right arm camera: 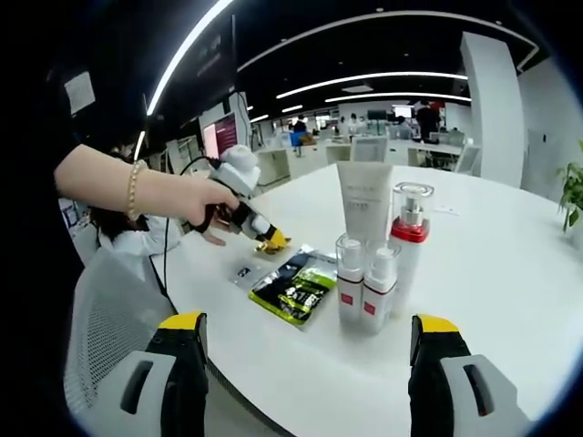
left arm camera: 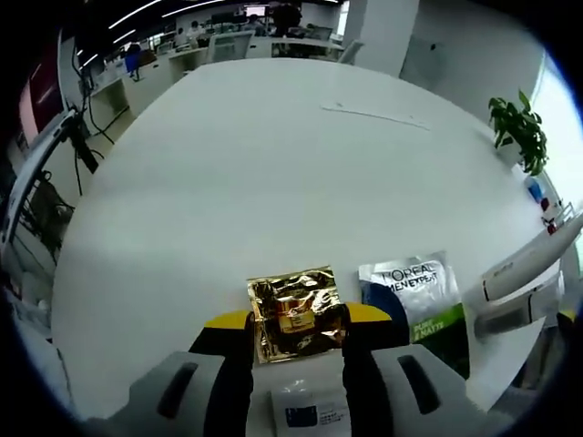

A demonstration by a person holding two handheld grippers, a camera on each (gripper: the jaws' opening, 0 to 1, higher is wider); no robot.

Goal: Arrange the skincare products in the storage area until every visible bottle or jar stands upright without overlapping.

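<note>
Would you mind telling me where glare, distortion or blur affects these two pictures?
Left gripper view: the gold sachet throws bright crinkled reflections, and the table edge bows from the fisheye. Right gripper view: ceiling light strips curve strongly; the white tube and bottles stay sharp.

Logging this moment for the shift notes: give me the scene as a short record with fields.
surface: white table
left tool: low over the table, jaws either side of a gold sachet; grip cannot be told
right tool: open, holding nothing
beside the gold sachet: dark green and white sachet; small white packet
upright group: white tube, pump bottle with red band, two small spray bottles
lying flat: the sachets and the packet
background: potted plant, office desks
</note>
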